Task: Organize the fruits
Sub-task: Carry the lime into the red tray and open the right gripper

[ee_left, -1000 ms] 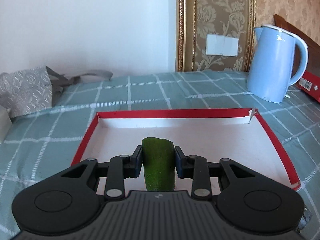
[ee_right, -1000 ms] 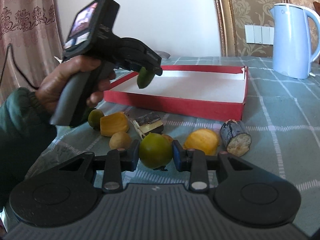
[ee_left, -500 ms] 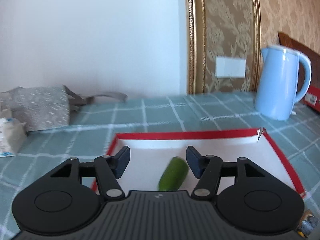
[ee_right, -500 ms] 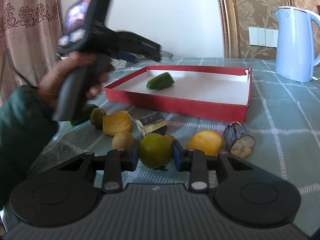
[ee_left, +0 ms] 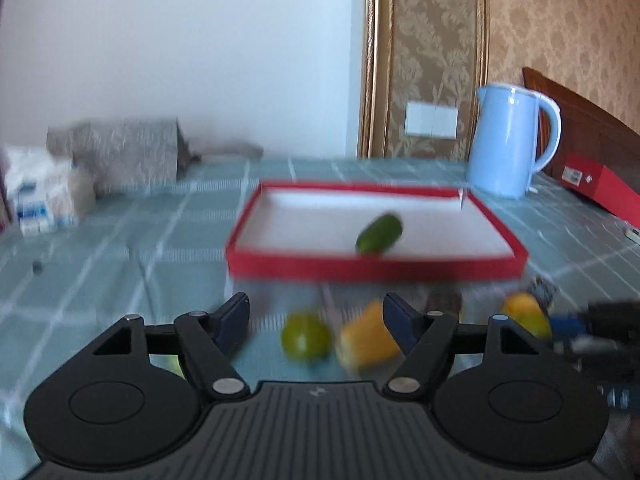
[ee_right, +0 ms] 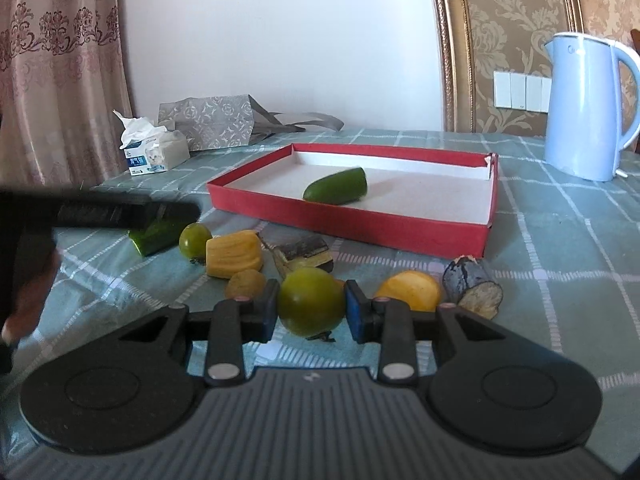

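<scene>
A green cucumber piece lies loose inside the red tray. My left gripper is back in front of the tray, its jaws opening and gripping nothing. A small green fruit and a yellow chunk lie on the cloth beyond its fingers. In the right wrist view it is a dark blur at the left. My right gripper is shut on a round green fruit low over the tablecloth.
On the cloth before the tray lie another cucumber piece, a brown fruit, a dark-skinned slice, an orange fruit and a dark stub. A blue kettle stands back right, a tissue pack back left.
My left gripper let go of the cucumber piece, which now lies in the tray, then opened wider and pulled back toward the loose fruits. My right gripper has not moved.
</scene>
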